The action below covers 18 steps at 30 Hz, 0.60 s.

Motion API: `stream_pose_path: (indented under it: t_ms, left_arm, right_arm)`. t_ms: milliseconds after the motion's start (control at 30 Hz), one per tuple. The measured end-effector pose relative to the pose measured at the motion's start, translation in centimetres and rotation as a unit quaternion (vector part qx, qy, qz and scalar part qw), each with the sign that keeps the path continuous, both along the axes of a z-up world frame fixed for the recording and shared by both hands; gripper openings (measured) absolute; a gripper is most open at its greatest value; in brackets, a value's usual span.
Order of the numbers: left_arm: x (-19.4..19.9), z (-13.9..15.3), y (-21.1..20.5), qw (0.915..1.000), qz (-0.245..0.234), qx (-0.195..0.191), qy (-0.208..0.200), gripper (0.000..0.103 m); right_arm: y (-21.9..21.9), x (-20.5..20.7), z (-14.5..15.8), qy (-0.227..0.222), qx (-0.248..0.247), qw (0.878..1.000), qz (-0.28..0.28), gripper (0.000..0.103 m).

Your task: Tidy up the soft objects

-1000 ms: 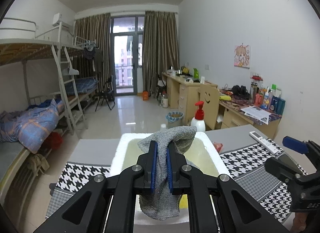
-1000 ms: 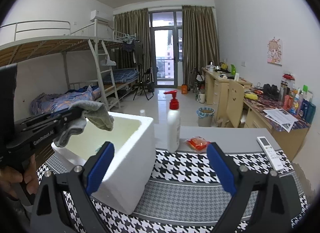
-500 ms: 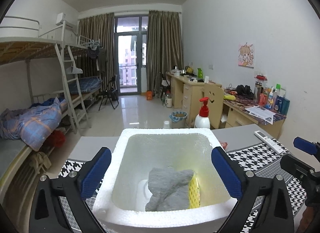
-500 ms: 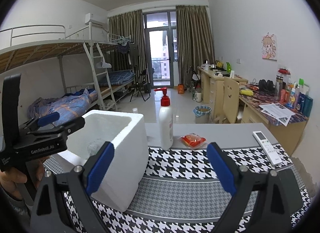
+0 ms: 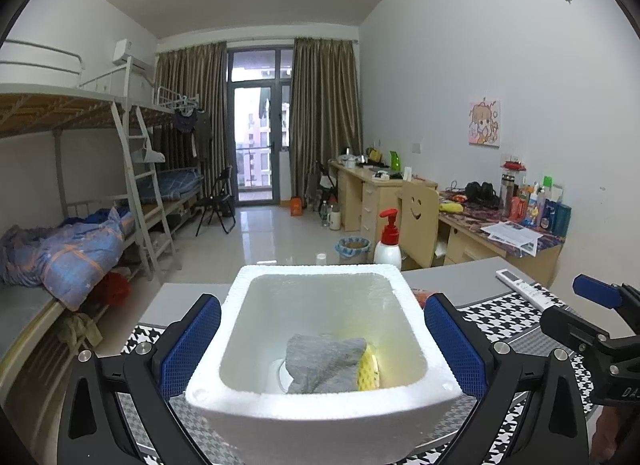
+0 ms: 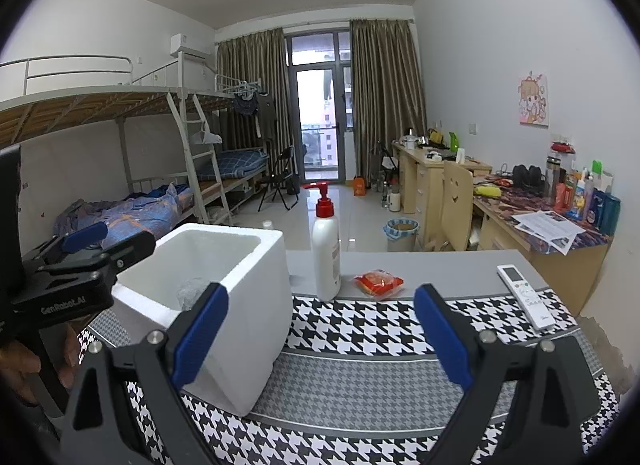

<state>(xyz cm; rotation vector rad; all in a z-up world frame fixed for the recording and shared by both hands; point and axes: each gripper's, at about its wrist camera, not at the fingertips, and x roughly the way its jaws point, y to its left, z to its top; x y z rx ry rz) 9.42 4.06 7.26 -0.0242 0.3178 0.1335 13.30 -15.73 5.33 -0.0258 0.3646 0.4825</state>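
A white foam box (image 5: 320, 405) stands on the houndstooth mat. Inside it a grey cloth (image 5: 320, 361) lies crumpled on the bottom, leaning against a yellow sponge (image 5: 368, 371). My left gripper (image 5: 322, 329) is open, its blue pads standing wide on either side of the box, clear of the cloth. From the right wrist view the box (image 6: 248, 249) is at the left, with a bit of the grey cloth (image 6: 190, 293) showing inside and the left gripper (image 6: 104, 243) beside its near corner. My right gripper (image 6: 320, 305) is open and empty over the mat.
A white pump bottle (image 6: 326, 257) with a red top stands behind the box. A red packet (image 6: 378, 283) lies beside it, and a white remote (image 6: 526, 297) lies at the table's right edge. The houndstooth mat (image 6: 360, 329) covers the near table. Bunk beds and desks line the room.
My left gripper opened and let go of the grey cloth, which dropped into the foam box beside the yellow sponge. The right gripper stayed open and hardly moved.
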Motion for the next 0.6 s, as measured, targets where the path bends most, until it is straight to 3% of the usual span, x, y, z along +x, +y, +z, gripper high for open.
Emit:
stream_pose_path:
  t_ms: [600]
  left_arm:
    - [-4.7, 0.6, -2.7, 0.9991, -0.016, 0.015, -0.037, 0.102]
  right_arm:
    - [-1.6, -3.7, 0.2, -0.020, 0.009, 1.000, 0.003, 0.099]
